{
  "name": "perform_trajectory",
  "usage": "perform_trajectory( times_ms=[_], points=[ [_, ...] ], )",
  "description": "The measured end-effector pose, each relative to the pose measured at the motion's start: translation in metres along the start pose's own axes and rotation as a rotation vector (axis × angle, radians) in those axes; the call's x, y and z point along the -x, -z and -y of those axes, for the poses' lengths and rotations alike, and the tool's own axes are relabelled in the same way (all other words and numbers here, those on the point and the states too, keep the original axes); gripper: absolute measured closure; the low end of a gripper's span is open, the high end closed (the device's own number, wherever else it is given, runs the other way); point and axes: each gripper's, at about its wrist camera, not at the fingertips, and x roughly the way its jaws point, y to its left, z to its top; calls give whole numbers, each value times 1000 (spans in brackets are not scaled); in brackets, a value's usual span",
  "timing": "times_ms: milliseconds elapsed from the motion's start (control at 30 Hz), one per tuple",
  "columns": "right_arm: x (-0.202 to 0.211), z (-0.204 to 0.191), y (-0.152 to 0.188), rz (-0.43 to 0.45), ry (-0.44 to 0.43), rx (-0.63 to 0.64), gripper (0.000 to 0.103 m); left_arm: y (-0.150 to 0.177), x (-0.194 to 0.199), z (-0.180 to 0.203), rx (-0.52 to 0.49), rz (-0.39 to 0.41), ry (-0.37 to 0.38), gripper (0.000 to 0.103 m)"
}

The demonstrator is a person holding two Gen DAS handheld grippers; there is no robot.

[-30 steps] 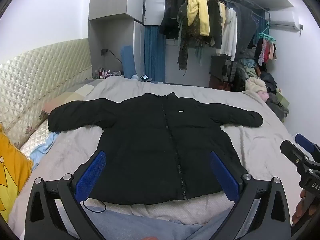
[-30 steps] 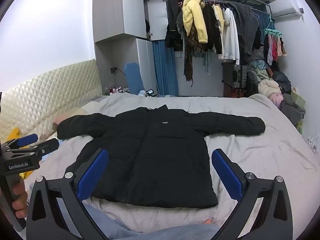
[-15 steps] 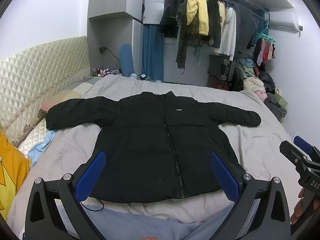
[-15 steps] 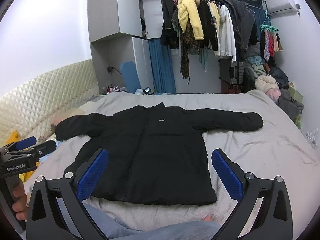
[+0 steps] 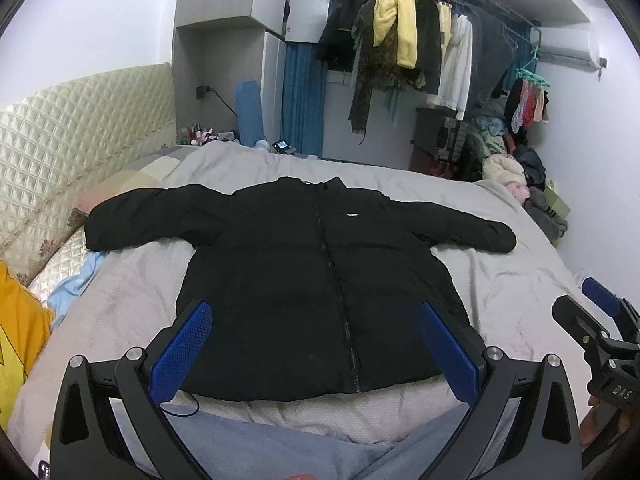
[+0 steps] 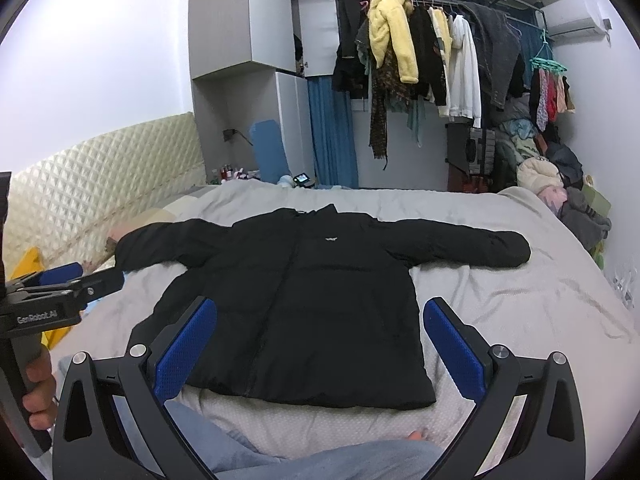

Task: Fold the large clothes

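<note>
A black puffer jacket (image 5: 312,280) lies flat and face up on the grey bed (image 5: 520,280), zipped, both sleeves spread out to the sides. It also shows in the right wrist view (image 6: 304,304). My left gripper (image 5: 316,344) is open and empty, held above the jacket's hem. My right gripper (image 6: 320,340) is open and empty, also above the hem. Each gripper shows at the edge of the other's view: the right one (image 5: 600,320) and the left one (image 6: 60,288).
A quilted headboard (image 5: 80,128) runs along the left. A clothes rail (image 6: 432,60) with hanging garments and a pile of clothes (image 6: 560,184) stand past the bed's far right. A yellow pillow (image 5: 20,320) lies at the left. My blue-trousered legs (image 5: 280,452) are in front.
Both grippers have tilted slightly, so the jacket sits a little lower and more centred in the views. The jacket has not moved, and both grippers stay open.
</note>
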Motion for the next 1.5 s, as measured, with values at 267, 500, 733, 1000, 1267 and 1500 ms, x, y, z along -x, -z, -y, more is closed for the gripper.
perform_trajectory(
  times_ms=[267, 500, 733, 1000, 1267, 1500],
  points=[
    [-1, 4, 4, -9, -3, -10, 0, 3, 1, 1, -3, 11, -20, 0],
    [-1, 6, 7, -13, -2, -17, 0, 4, 1, 1, -9, 9, -24, 0],
    [-3, 8, 8, -17, -4, -22, 0, 5, 2, 2, -12, 8, -22, 0],
    [-4, 9, 9, -20, -3, -20, 0, 4, 2, 4, -13, 2, -17, 0],
    [-9, 11, 11, -17, 1, -29, 0, -1, -1, 8, -18, -6, -6, 0],
    [-11, 13, 13, -24, 6, -30, 0, -1, -5, 11, -25, -7, -6, 0]
  ],
)
